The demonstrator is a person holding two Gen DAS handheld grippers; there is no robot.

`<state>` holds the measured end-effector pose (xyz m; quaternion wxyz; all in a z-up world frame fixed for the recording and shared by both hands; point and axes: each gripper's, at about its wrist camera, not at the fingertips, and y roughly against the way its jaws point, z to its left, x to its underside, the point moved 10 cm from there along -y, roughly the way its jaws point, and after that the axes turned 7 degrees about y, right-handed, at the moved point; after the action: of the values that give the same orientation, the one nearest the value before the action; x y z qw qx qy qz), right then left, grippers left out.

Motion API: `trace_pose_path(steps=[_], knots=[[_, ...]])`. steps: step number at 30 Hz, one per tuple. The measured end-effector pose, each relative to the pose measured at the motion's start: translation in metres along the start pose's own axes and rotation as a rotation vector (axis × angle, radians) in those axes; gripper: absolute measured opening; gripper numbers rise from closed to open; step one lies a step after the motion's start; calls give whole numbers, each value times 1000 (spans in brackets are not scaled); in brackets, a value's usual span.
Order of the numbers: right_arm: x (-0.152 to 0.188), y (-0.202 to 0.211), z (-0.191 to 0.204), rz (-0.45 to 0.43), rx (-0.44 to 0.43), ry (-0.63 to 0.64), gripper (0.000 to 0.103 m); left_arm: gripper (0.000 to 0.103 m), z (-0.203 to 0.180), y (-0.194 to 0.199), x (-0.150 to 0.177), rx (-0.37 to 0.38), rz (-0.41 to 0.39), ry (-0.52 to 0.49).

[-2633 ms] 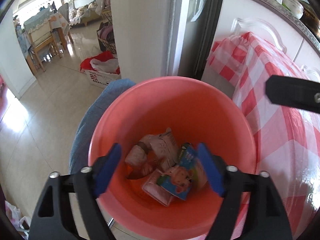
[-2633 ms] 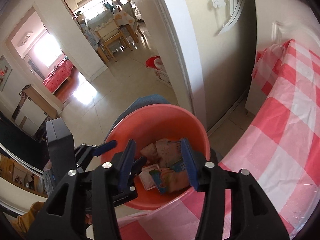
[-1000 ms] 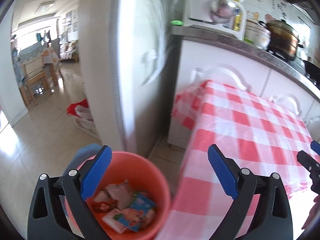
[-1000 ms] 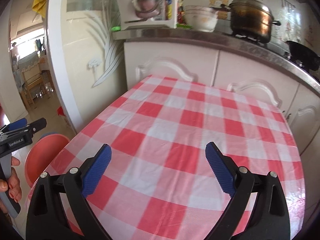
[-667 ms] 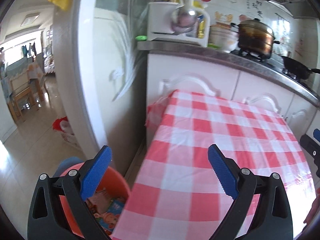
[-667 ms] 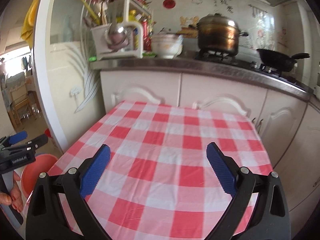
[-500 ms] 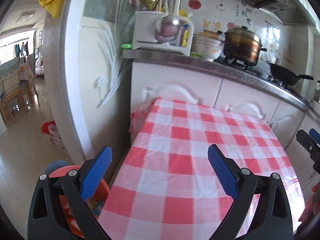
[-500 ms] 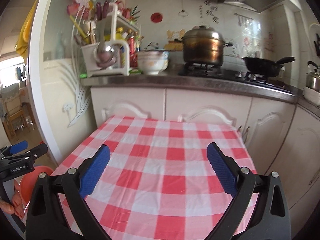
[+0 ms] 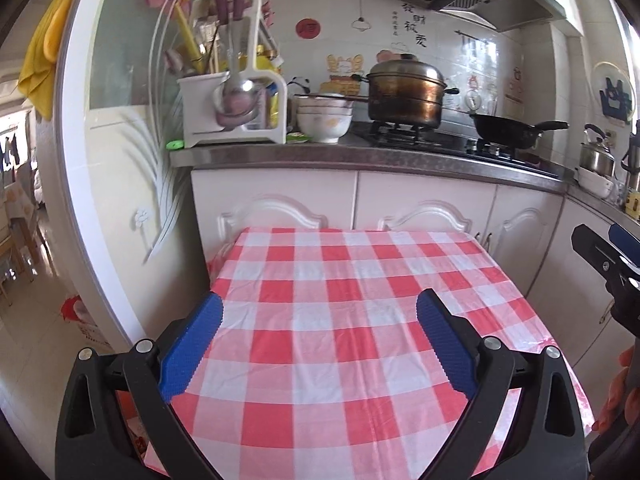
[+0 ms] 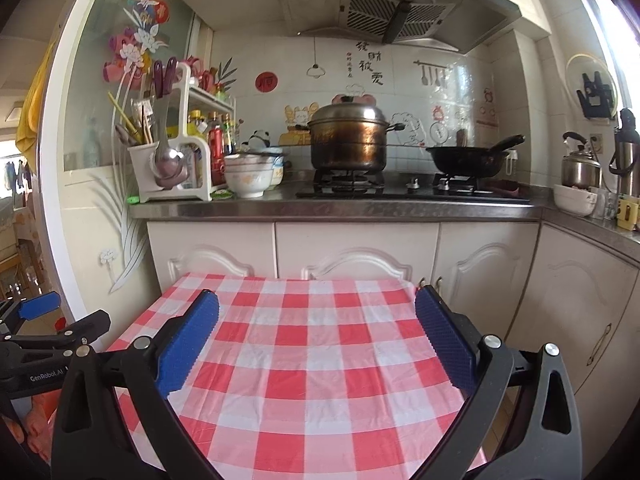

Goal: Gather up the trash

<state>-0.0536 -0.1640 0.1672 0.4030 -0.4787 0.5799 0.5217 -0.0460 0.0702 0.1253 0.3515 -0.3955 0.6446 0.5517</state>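
Note:
My left gripper [image 9: 318, 322] is open and empty above the near part of a table with a red and white checked cloth [image 9: 352, 276]. My right gripper [image 10: 316, 320] is open and empty above the same cloth [image 10: 316, 344]. No trash shows on the cloth. The right gripper also shows at the right edge of the left wrist view [image 9: 608, 264]; the left gripper shows at the left edge of the right wrist view [image 10: 48, 320]. The salmon bucket is almost hidden behind the left gripper; only a sliver of it [image 9: 132, 424] shows.
White cabinets [image 10: 356, 256] stand right behind the table under a steel counter [image 10: 336, 208]. On it are a utensil rack [image 10: 168, 160], bowls [image 10: 250, 176], a pot [image 10: 348, 140] and a wok [image 10: 468, 160]. A white partition [image 9: 80, 200] stands at the left.
Both grippers have left the salmon bucket and swung right and up to face the checked table and counter. Both have opened wide. The bucket has dropped out of view at the lower left.

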Motion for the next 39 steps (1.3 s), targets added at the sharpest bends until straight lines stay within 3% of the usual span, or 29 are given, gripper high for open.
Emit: trace_pose_path(steps=[8,24,39], knots=[[-7,32,-31,-47,48,-48,99,97,-30,25,-14,37,-62,-24],[-19,76,-76,-86,84,-139,99,98,-70,66,-31,21,-145,-103],[-43,121,-71,-177,108,-100,99,98,-71,110,-48,-11,-255,-110]])
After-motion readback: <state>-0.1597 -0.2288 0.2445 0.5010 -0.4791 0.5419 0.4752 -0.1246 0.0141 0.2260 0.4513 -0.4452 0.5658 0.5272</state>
